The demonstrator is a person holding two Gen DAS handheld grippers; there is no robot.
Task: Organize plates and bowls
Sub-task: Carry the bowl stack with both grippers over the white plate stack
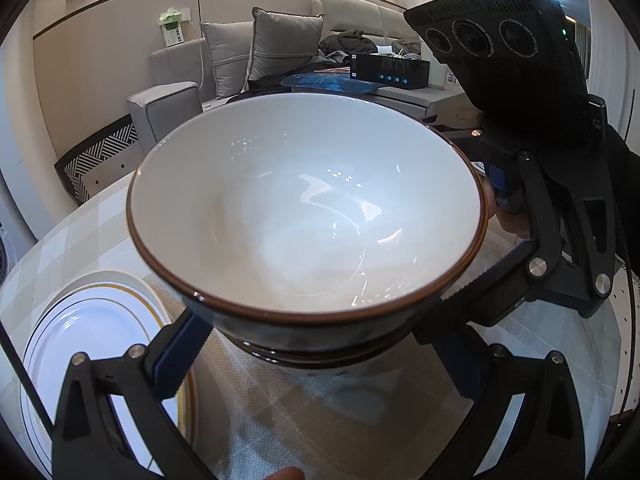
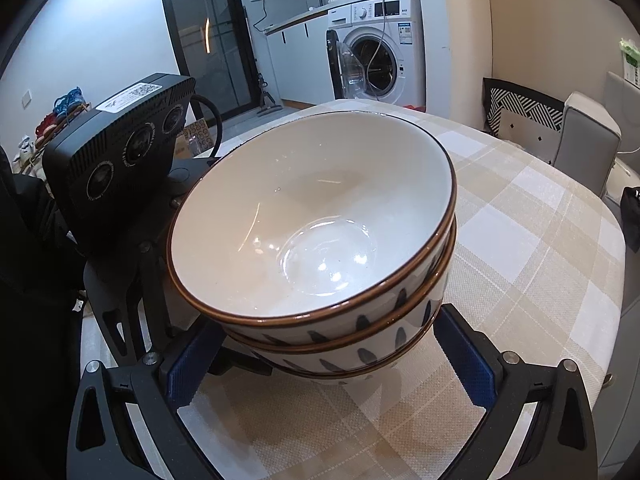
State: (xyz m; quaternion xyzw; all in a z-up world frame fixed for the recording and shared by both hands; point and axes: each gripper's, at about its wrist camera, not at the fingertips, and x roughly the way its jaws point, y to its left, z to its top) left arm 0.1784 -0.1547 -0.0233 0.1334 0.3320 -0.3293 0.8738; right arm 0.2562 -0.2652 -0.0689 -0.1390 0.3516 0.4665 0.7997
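Two nested bowls: top bowl [image 2: 312, 232] sits in lower bowl [image 2: 360, 354], both on the checked tabletop [image 2: 540, 240]. Left tongs [image 1: 320, 356] spread wide on either side of the stack's base; grip contact unclear. Right tongs [image 2: 328, 360] also wide, flanking the stack from the opposite side. Gold-rimmed plate [image 1: 92, 344] just beside, left.

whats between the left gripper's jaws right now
The stacked bowls sit between the jaws of the left gripper, low on the stack's base, in the left wrist view; contact is unclear.
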